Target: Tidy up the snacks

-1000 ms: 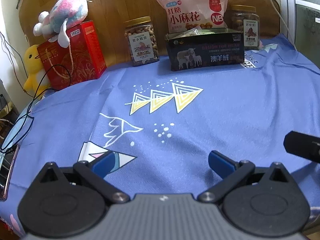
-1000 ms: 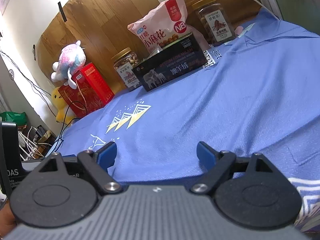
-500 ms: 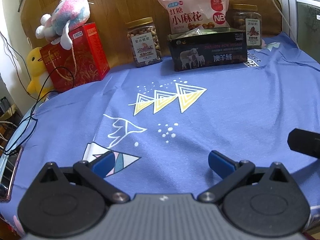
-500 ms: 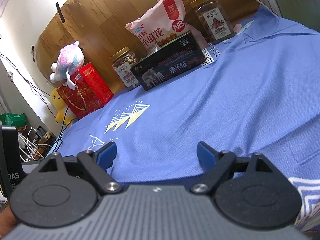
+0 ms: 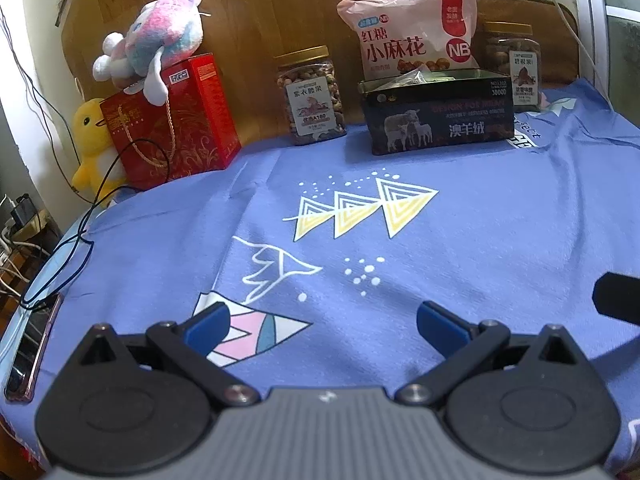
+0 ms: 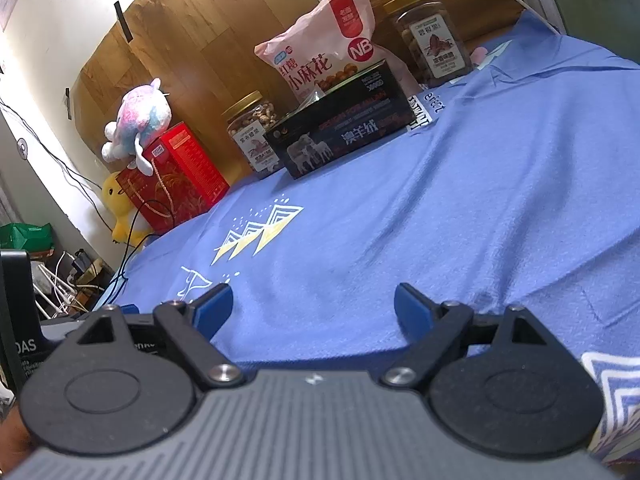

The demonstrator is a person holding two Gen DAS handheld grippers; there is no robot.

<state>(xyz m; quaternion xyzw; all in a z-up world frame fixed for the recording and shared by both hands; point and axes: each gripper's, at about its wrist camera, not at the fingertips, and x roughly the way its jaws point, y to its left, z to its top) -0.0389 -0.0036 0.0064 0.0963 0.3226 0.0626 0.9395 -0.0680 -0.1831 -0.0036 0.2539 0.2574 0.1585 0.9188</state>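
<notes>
Drew slightly nearer the far edge of the table point(image 5: 500, 240) than a second before, both views gaining on the snacks. Left gripper point(image 5: 322, 320) and right gripper point(image 6: 312, 304) spread wide, empty, low over the near edge. Snack bag point(image 5: 412, 36), two jars point(image 5: 312, 94) and black box point(image 5: 436, 118) lined along that far edge, seemingly already tidied against the wooden board.

At the top of my left view, a pink snack bag point(image 5: 412, 40) stands upright behind an open dark tin box point(image 5: 438, 118), top centre-right. A gold-lidded nut jar point(image 5: 311, 94) stands upright just left of the box; a second jar point(image 5: 514, 66) stands at its right, behind it.
</notes>
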